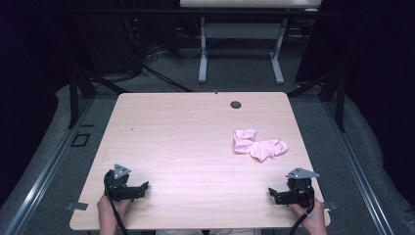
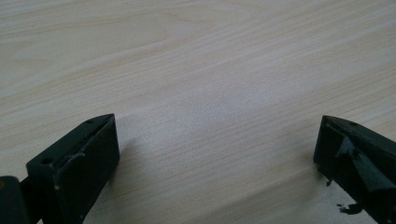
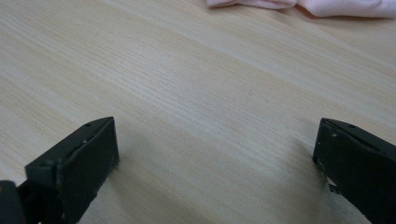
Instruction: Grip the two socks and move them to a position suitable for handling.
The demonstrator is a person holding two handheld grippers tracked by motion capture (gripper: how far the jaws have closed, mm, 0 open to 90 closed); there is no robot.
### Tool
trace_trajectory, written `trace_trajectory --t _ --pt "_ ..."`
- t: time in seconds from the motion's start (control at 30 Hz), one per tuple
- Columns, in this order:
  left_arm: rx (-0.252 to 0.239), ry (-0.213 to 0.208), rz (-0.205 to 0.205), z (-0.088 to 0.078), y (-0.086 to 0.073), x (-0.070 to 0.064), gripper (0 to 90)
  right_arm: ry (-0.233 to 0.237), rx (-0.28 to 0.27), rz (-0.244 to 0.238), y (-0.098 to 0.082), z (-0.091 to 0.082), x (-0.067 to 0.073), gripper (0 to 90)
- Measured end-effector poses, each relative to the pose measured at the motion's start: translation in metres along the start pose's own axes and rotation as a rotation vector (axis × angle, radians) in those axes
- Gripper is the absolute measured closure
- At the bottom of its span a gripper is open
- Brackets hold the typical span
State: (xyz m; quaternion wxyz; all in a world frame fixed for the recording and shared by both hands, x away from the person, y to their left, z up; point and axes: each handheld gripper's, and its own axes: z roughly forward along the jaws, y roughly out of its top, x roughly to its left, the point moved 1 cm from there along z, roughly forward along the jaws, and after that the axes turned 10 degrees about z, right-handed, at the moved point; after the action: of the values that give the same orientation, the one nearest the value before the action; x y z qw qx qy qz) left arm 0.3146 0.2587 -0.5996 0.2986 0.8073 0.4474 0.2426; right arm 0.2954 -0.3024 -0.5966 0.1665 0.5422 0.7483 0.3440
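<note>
Cloth point(image 1: 258, 145) crumpled, long axis sideways, ahead-left of right claw point(image 1: 272, 194) | both claws gaping, empty | left claw point(image 1: 145, 186) well apart

In the right gripper view, the top edge at twelve o'clock is cutting off the pink cloth point(image 3: 299, 4). In the high view, the desk's point(image 1: 195, 142) small dark spot point(image 1: 236, 105) is staying too small to identify.

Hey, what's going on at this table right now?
A person sits at a wooden table with a gripper in each hand. The left gripper and the right gripper rest near the front edge, jaws wide open, holding nothing. A crumpled pink cloth lies untouched farther back on the right side, closer to the right gripper. Nothing has been picked up yet.
</note>
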Motion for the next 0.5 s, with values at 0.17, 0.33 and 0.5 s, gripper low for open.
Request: trace_trajectory --t 0.17,0.33,0.5 --pt "-0.001 0.005 -0.007 0.0001 0.0 -0.0006 0.4 -0.013 0.003 0.01 0.0013 0.0008 0.0003 0.0" --pt "-0.001 0.013 -0.014 0.0001 0.0 -0.0011 0.5 -0.029 0.011 0.035 0.003 0.0016 0.0005 0.0" --pt "-0.001 0.019 -0.02 0.0002 0.0001 -0.0013 0.5 -0.031 0.034 0.031 0.0067 0.0029 0.0002 0.0"
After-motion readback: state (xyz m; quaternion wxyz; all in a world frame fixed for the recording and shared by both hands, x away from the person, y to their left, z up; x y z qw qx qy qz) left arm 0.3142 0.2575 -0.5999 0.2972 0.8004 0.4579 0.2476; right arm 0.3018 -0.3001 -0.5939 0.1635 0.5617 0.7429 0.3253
